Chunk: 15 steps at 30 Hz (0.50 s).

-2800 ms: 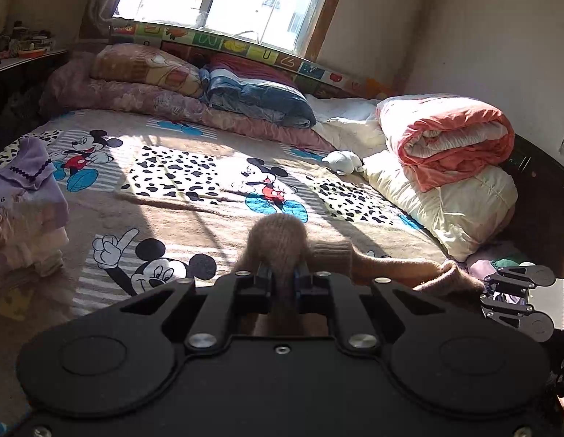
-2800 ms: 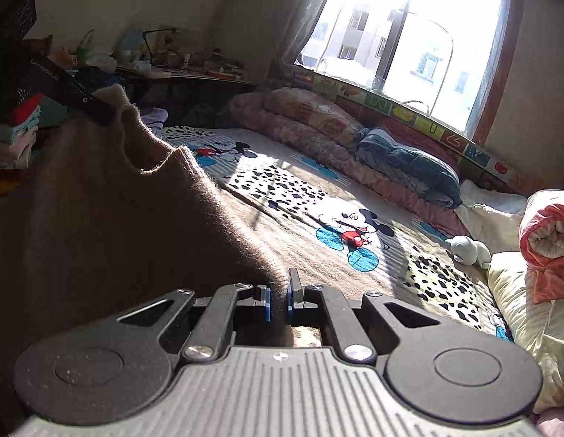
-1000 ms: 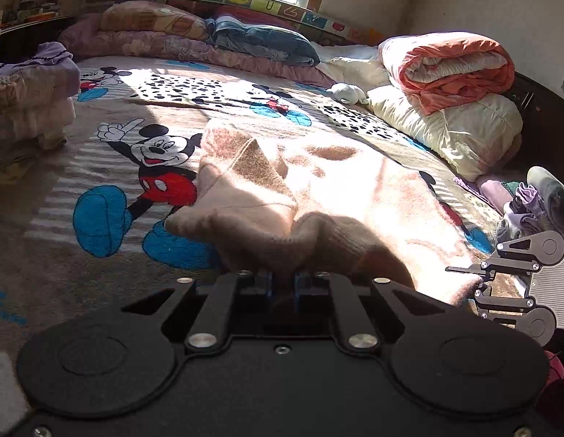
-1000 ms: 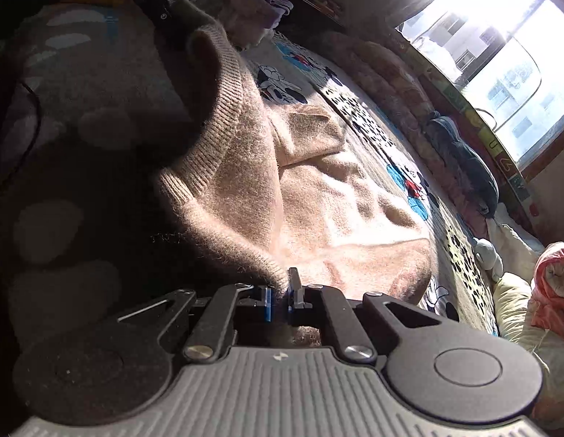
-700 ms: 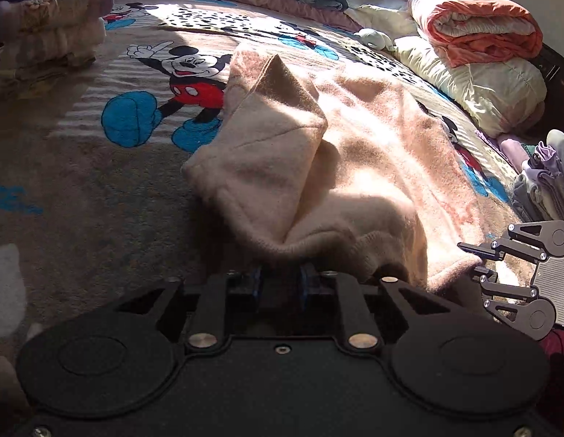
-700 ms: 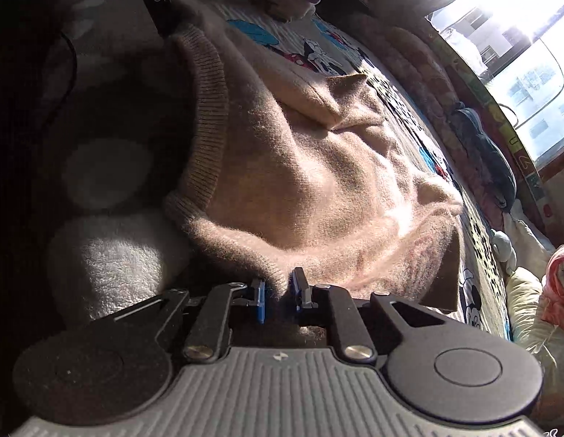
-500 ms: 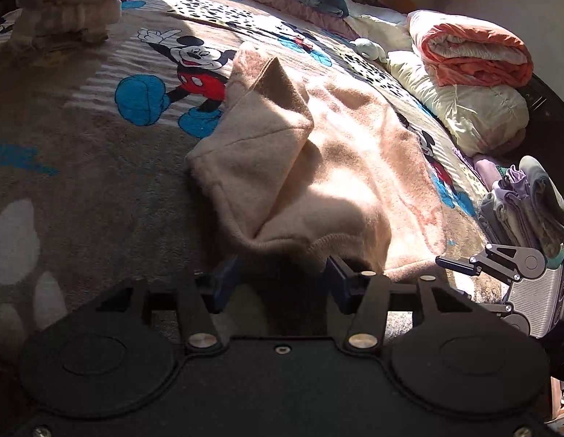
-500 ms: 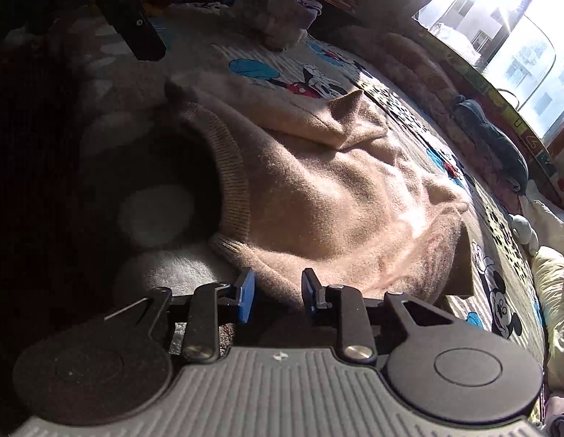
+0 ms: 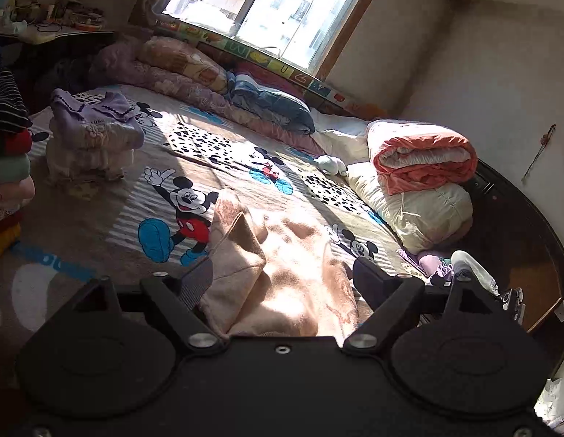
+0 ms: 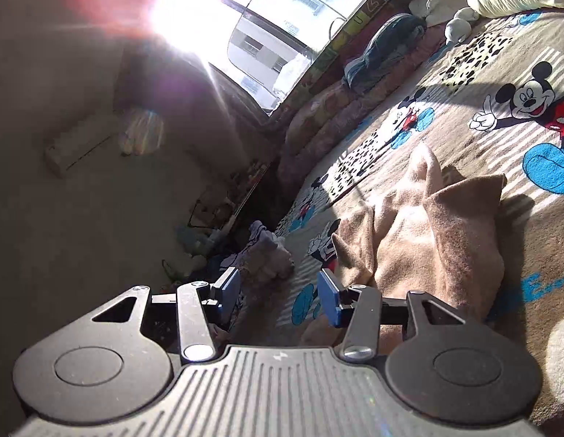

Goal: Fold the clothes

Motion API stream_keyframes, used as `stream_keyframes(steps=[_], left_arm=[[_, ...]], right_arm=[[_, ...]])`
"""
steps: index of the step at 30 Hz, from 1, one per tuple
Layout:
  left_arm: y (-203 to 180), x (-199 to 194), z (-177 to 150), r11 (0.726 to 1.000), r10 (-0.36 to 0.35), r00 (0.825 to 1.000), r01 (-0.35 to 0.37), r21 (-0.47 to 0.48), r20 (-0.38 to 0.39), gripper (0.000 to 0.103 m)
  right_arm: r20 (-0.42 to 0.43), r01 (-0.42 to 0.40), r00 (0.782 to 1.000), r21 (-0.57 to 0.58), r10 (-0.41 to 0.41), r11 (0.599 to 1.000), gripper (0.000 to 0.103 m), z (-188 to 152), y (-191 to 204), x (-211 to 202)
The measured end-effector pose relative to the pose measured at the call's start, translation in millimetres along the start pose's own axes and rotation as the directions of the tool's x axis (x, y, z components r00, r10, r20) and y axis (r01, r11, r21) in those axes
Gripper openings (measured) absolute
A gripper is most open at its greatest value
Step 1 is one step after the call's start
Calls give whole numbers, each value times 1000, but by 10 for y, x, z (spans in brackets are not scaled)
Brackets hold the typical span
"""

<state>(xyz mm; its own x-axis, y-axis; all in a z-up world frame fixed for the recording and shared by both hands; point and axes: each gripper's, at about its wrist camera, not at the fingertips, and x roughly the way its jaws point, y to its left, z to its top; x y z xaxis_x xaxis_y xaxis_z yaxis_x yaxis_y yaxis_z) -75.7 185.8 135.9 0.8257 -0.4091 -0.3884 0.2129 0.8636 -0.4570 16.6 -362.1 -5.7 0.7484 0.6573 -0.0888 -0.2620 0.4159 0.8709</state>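
Observation:
A tan knitted sweater (image 9: 282,273) lies crumpled on the cartoon-mouse bedspread (image 9: 99,225), one part folded over along its left side. My left gripper (image 9: 280,278) hovers above the sweater's near edge with its jaws wide open and nothing held. In the right wrist view, rolled to one side, the same sweater (image 10: 427,240) lies in a heap. My right gripper (image 10: 278,295) is open with its blue pads (image 10: 327,296) apart, lifted off the cloth, the sweater just to its right.
Folded clothes stand in a pile (image 9: 89,145) at the left of the bed, with a taller stack (image 9: 7,167) at the frame's left edge. Pillows and rolled quilts (image 9: 420,160) line the window side and right. Loose garments (image 9: 460,266) lie at the right.
Both grippers held the sweater's edge, laid it down on the bed, then opened and let go. Both have since lifted away, and the right wrist view has rolled sideways.

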Motion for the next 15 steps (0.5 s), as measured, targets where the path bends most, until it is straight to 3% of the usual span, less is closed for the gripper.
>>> stream_keyframes(steps=[2,3,6,11,15], left_arm=[[-52,-76,84,1000,-22,998,22,0,54,89],[-70,-91,107,1000,-29,997,29,1,78,100],[-97,-65,142,999,-37,990,37,-1,133,103],[296,680,-233,990,60,996,-51,-134,63,103],[713,1289,-599,958,141,990,-139,-250,-12,102]], right_arm=[[58,4,998,51,-7,999,65,33,-110,-105],[82,31,996,52,-35,998,70,22,-181,-136],[109,116,986,122,-129,986,72,-108,-587,-127],[45,228,967,291,-252,929,72,-465,-1400,133],[9,218,968,453,-250,864,73,-764,-1886,367]])
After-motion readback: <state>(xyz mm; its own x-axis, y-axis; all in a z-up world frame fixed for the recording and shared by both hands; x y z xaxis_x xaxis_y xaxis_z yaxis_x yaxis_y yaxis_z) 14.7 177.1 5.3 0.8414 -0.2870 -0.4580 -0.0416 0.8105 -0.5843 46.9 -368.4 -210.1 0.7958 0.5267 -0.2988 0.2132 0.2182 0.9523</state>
